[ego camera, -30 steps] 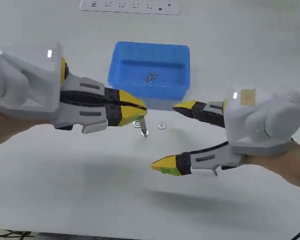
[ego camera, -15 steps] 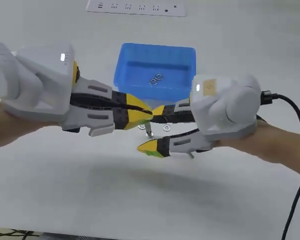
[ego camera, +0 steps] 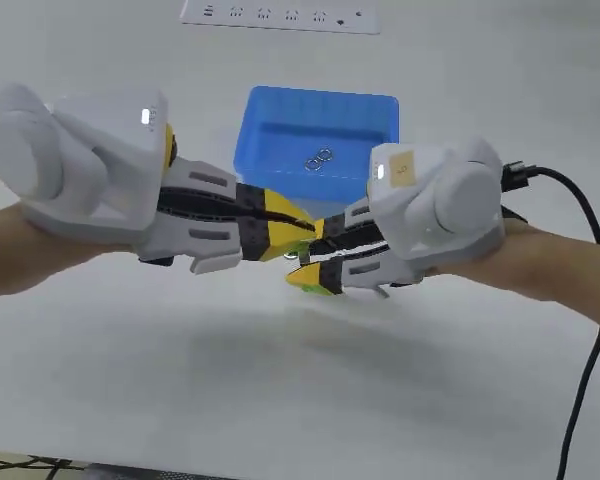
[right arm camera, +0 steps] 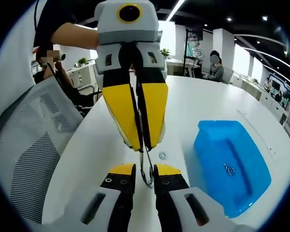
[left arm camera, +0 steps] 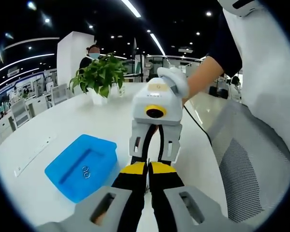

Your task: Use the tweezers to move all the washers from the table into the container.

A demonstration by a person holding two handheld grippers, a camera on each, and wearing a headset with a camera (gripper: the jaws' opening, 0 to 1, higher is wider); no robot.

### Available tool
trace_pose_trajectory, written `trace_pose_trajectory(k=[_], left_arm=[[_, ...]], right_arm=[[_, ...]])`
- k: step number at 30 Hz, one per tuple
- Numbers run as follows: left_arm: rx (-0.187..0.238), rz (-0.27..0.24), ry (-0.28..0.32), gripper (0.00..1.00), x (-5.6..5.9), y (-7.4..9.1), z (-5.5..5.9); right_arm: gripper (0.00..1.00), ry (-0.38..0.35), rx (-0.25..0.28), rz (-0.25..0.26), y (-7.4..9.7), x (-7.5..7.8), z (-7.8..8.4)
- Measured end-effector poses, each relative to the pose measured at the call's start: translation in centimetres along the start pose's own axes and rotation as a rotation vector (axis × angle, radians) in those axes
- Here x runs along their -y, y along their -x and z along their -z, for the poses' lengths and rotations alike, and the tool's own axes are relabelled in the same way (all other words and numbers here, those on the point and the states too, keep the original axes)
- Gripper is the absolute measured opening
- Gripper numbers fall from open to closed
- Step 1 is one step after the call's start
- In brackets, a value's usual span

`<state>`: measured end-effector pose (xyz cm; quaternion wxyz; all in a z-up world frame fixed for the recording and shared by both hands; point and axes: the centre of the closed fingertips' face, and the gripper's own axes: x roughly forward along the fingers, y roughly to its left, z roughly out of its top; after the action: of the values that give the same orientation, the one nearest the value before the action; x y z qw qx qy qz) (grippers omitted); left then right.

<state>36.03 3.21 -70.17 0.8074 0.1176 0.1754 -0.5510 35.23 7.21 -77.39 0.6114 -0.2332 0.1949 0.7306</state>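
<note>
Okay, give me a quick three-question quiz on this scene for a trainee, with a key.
1. True or false: the tweezers lie flat on the table.
2. How many washers are in the container?
3. In the right gripper view, the loose washer lies: A) in the container, B) on the table between tweezers and container, C) on the container's rim.
Key: 1 false, the left gripper holds them; 2 two; 3 B.
</note>
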Motion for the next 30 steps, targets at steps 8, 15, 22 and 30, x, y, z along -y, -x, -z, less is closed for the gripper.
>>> trace_pose_trajectory(k=[8,15,22,30], left_arm=[[-0.005,0.008,-0.004,0.05,0.0,-0.3,0.0],[-0.022,0.001,-0.015,0.05,0.0,-0.5,-0.1],[-0.064,-0.003,-0.030,0.07,0.0,-0.7,0.3],[-0.102,-0.005,-0.050,0.16,0.2,-0.3,1.0]], right_arm=[[0.11,0.032,-0.006,0.000,0.2,0.3,0.2],[0.09,0.043,0.004,-0.007,0.3,0.4,0.2],[0.08,0.062,0.001,0.000,0.3,0.4,0.2],[0.08,0.036,0.006,0.006,0.4,0.2,-0.2]])
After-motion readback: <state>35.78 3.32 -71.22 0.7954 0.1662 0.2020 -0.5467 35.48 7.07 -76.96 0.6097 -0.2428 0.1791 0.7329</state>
